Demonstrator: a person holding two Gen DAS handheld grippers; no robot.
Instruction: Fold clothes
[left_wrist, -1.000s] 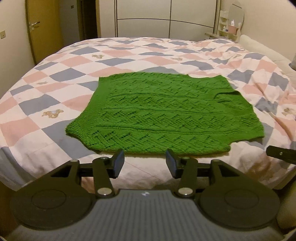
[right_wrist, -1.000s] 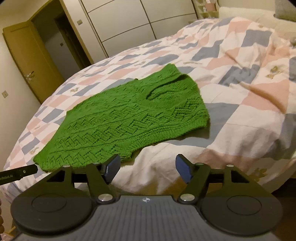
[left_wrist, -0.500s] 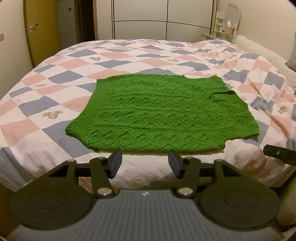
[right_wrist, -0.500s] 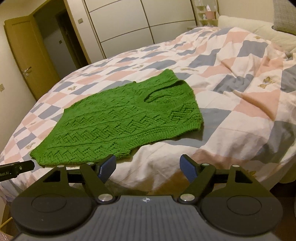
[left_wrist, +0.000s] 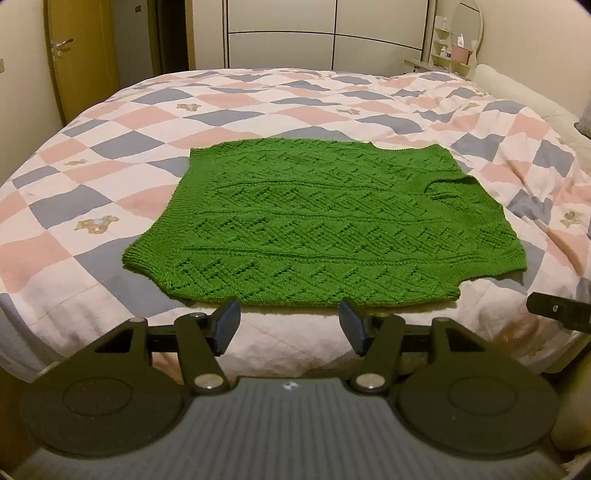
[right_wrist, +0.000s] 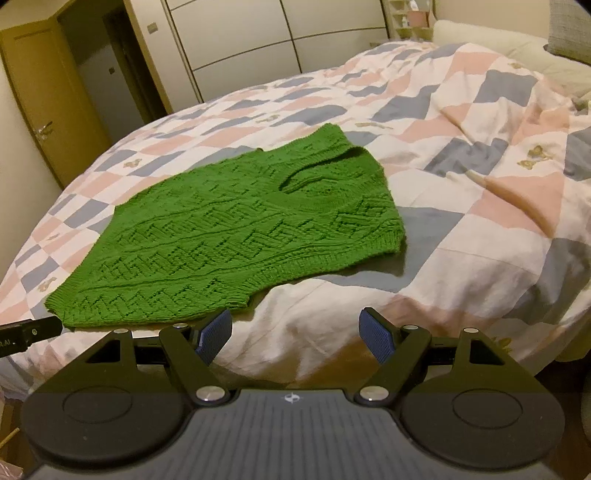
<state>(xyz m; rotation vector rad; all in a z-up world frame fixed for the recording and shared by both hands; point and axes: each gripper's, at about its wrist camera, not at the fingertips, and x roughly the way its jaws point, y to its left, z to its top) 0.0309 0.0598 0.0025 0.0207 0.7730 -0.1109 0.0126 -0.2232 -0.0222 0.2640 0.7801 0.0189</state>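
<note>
Item: one green knitted vest (left_wrist: 325, 225), sleeveless, worked in rows of zigzag and lattice openwork divided by raised ridges running its length. Ribbed hem at one end; scooped neckline (right_wrist: 321, 166) at the other, its edge slightly lifted. Armhole notches cut into both long sides. Condition: spread flat, unfolded, single layer showing, no creases of note.

Location: on a bed, atop a checked quilt (left_wrist: 92, 206) of pink, grey-blue and white squares with small bear motifs. The vest lies crosswise near the quilt's front edge, hem to the left, neck to the right.

Left gripper (left_wrist: 290, 326): held off the bed edge, facing the vest's near long side roughly at its middle. Fingers spread wide, nothing between them; tips close to the knit edge but apart from it.

Right gripper (right_wrist: 295, 336): also off the bed edge, farther toward the neck end. Fingers parted, empty; its left blue pad (right_wrist: 214, 334) sits just short of the near armhole corner, the rest of the vest stretching away up and left.

Background: wardrobe doors (left_wrist: 325, 33), wooden door (right_wrist: 40, 110).
</note>
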